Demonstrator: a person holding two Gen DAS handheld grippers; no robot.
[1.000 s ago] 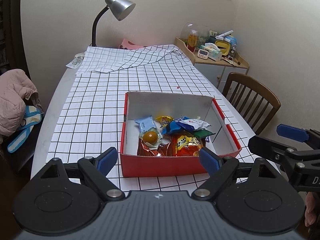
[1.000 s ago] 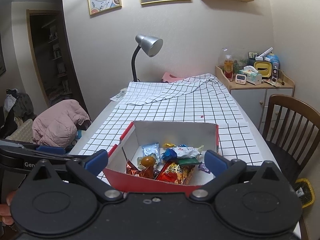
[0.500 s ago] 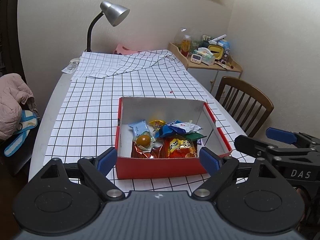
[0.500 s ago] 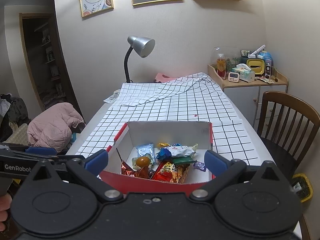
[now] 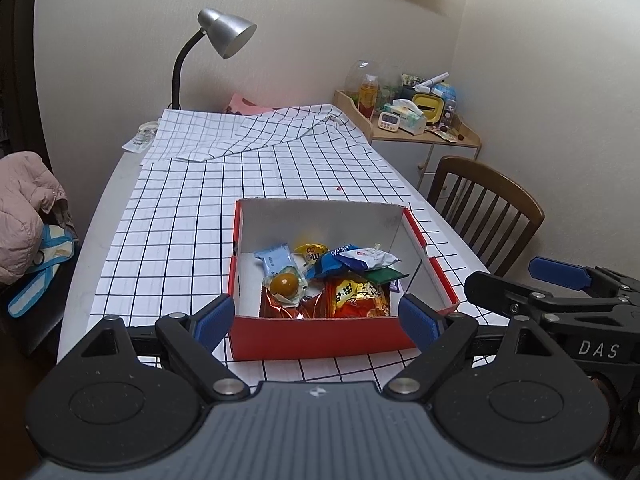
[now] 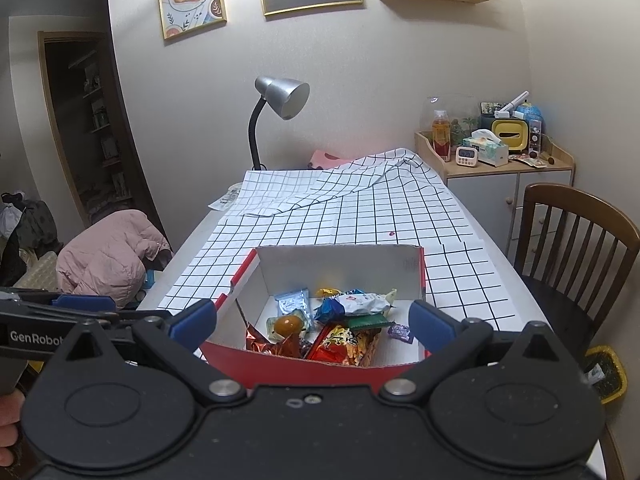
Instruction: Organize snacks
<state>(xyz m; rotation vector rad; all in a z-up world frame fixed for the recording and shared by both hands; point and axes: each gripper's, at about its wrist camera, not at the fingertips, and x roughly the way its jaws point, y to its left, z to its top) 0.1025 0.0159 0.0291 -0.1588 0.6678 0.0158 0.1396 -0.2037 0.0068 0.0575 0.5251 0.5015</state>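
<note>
A red cardboard box [image 5: 320, 338] [image 6: 304, 372] with a white inside stands on the checked tablecloth. Several snack packets lie in it: an orange-red bag [image 5: 358, 296] [image 6: 344, 346], a white and blue packet [image 5: 366, 258] [image 6: 360, 304], a pale blue sachet [image 5: 276, 258], and a clear pack with a round yellow sweet [image 5: 284, 283] [image 6: 289, 324]. My left gripper [image 5: 316, 320] is open and empty, just before the box's near wall. My right gripper [image 6: 313, 320] is open and empty, above the box's near edge; it also shows in the left wrist view [image 5: 560, 280].
A silver desk lamp [image 5: 224, 36] stands at the table's far end by a folded cloth [image 5: 256, 132]. A wooden chair [image 5: 484, 208] is at the right, a cluttered cabinet [image 6: 496, 160] behind it. A pink jacket [image 6: 108, 256] lies at the left.
Both grippers have drawn back and risen slightly; the box sits lower and a little further off in both views. Both stay open. The snacks have not moved.
</note>
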